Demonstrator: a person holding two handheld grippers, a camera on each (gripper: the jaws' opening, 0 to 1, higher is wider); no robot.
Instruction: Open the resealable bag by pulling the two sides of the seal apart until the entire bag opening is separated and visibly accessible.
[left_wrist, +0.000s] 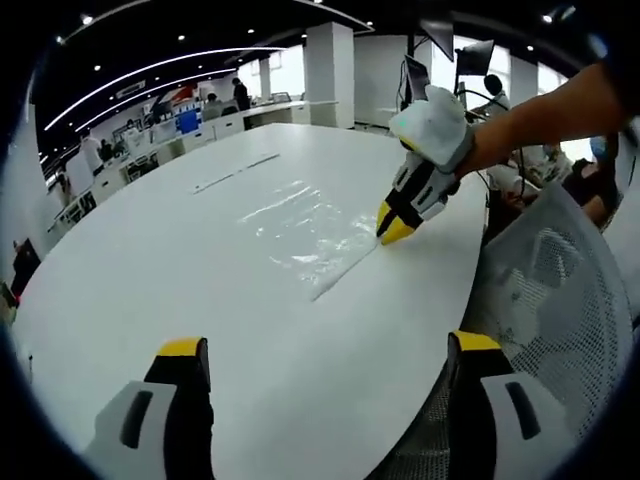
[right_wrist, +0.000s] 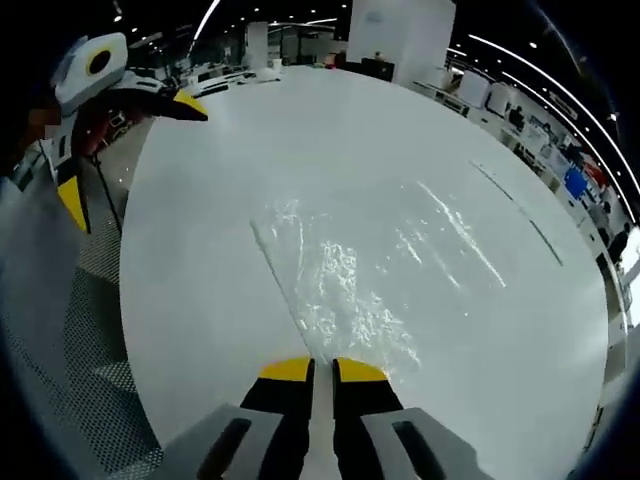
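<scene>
A clear resealable bag (left_wrist: 300, 225) lies flat and crinkled on the white round table (left_wrist: 150, 270). In the left gripper view my left gripper (left_wrist: 328, 348) hovers low over the near table edge, its yellow-tipped jaws wide apart and nothing between them. From the right, my right gripper (left_wrist: 395, 228) reaches in and pinches the bag's near edge. In the right gripper view the bag (right_wrist: 380, 270) spreads ahead and its seal strip runs into my right gripper (right_wrist: 323, 370), whose jaws are nearly together on it. The left gripper (right_wrist: 130, 150) shows open at upper left, off the table's side.
A grey mesh chair back (left_wrist: 560, 290) stands against the table's near edge; the chair (right_wrist: 60, 330) also shows on the left. A thin strip (left_wrist: 235, 172) lies on the table beyond the bag. Desks, monitors and people fill the room behind.
</scene>
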